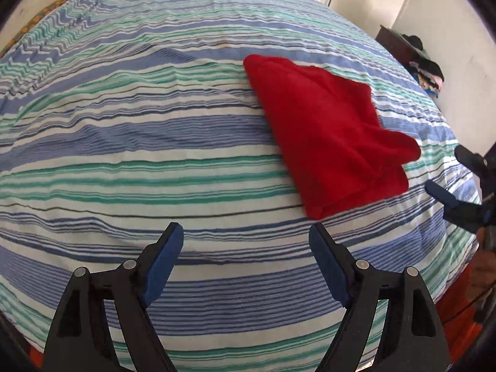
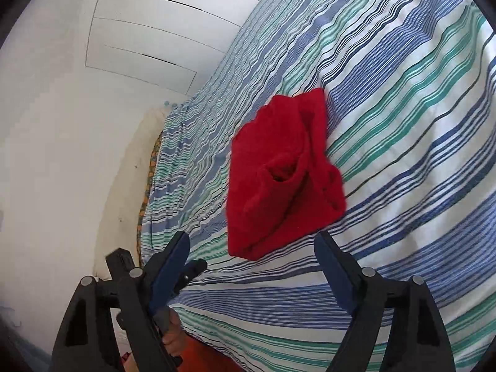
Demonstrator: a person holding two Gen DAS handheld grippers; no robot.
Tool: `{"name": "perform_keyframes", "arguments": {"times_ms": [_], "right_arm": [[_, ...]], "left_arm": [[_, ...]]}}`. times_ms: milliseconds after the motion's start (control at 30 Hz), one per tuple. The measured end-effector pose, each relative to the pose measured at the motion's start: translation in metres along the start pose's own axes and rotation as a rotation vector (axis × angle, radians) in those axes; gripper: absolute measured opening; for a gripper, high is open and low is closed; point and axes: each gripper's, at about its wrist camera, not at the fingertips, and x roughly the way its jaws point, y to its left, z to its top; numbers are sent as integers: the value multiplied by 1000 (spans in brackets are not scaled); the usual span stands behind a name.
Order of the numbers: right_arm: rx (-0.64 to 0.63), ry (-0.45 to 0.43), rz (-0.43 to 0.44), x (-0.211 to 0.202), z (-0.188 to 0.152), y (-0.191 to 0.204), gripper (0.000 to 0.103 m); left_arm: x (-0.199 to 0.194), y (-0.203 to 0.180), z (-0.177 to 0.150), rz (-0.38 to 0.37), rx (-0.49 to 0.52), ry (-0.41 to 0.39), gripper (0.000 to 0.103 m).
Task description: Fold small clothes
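My left tongs [image 1: 246, 235] hang wide apart above the bed with the blue, green and white striped cover [image 1: 155, 161], gripping nothing. The folded red fleece cloth [image 1: 325, 130] lies on that cover ahead of them and off to the right, clear of both blue pads. In the left wrist view its long axis runs on a slant, from a rounded far corner up and left down to a thicker near end at lower right, where the layers stack and one loose flap sticks out to the right.

My right tongs [image 2: 251, 238] are spread just as wide and hold nothing. The same cloth [image 2: 279, 170] sits just beyond their tips, its near folded edge lying between the two pads but not touching them. From this side it points away from me, and a fold gapes open like a pocket in its middle. My right tongs also show at the right edge of the left wrist view [image 1: 446, 170], near the cloth's loose flap.
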Motion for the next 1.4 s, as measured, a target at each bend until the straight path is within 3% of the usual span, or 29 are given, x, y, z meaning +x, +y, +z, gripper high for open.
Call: {"name": "perform_keyframes", "arguments": {"times_ms": [133, 167, 233, 267, 300, 367, 400, 467, 533, 600, 733, 767, 833, 867, 900, 967, 1033, 1100, 1133, 1200, 1233, 1333, 1367, 1400], "right_arm": [[32, 68, -84, 57, 29, 1, 74], [48, 86, -104, 70, 34, -2, 69], [50, 90, -184, 84, 44, -10, 26], [44, 85, -223, 86, 45, -11, 11], [60, 67, -215, 80, 45, -10, 11], [58, 12, -109, 54, 41, 1, 11], [33, -13, -108, 43, 37, 5, 11], [28, -30, -193, 36, 33, -5, 11], [71, 27, -273, 48, 32, -31, 11], [81, 57, -265, 55, 31, -44, 14], [-27, 57, -267, 55, 33, -29, 20], [-44, 66, -273, 57, 35, -26, 25], [-83, 88, -311, 54, 36, -21, 47], [-104, 86, -338, 50, 37, -18, 64], [-127, 67, -356, 42, 39, -16, 66], [-195, -8, -414, 19, 47, -7, 66], [-267, -70, -437, 3, 60, 6, 65], [-290, -35, -353, 6, 80, 18, 51], [-285, 9, -288, 18, 91, 24, 50], [-259, 136, -192, 53, 107, 23, 46], [-254, 169, -213, 80, 112, 22, 46], [-285, 158, -434, 123, 131, -9, 42], [-281, 148, -471, 128, 135, -18, 32], [-267, 135, -476, 127, 139, -21, 30]], "left_arm": [[1, -9, -23, -36, -19, 10, 84], [1, -12, -26, -33, -9, 11, 84], [-1, -18, -28, -22, 18, 3, 84], [-2, -20, -27, -20, 31, -3, 84], [-4, -21, -27, -25, 39, -12, 84], [-7, -21, -25, -51, 36, -30, 84], [-6, -21, -23, -71, 25, -33, 84], [2, -23, -16, -99, 0, -24, 84], [9, -29, -6, -103, -18, -19, 81], [11, -34, 4, -101, -39, -37, 81], [16, -44, 22, -146, -78, -44, 81], [16, -49, 28, -164, -77, -57, 81], [14, -64, 39, -184, -47, -82, 80], [13, -73, 46, -191, -19, -99, 79], [12, -82, 52, -199, 13, -120, 75], [21, -95, 63, -214, 66, -133, 66], [47, -99, 74, -196, 72, -91, 52], [81, -94, 77, -132, 68, -19, 40], [97, -91, 76, -94, 69, 14, 35], [106, -85, 74, -96, 68, 5, 36], [104, -86, 75, -97, 72, 2, 37], [89, -92, 75, -113, 96, 7, 44], [82, -92, 74, -116, 103, 5, 47], [73, -90, 72, -115, 107, -4, 59]]}}
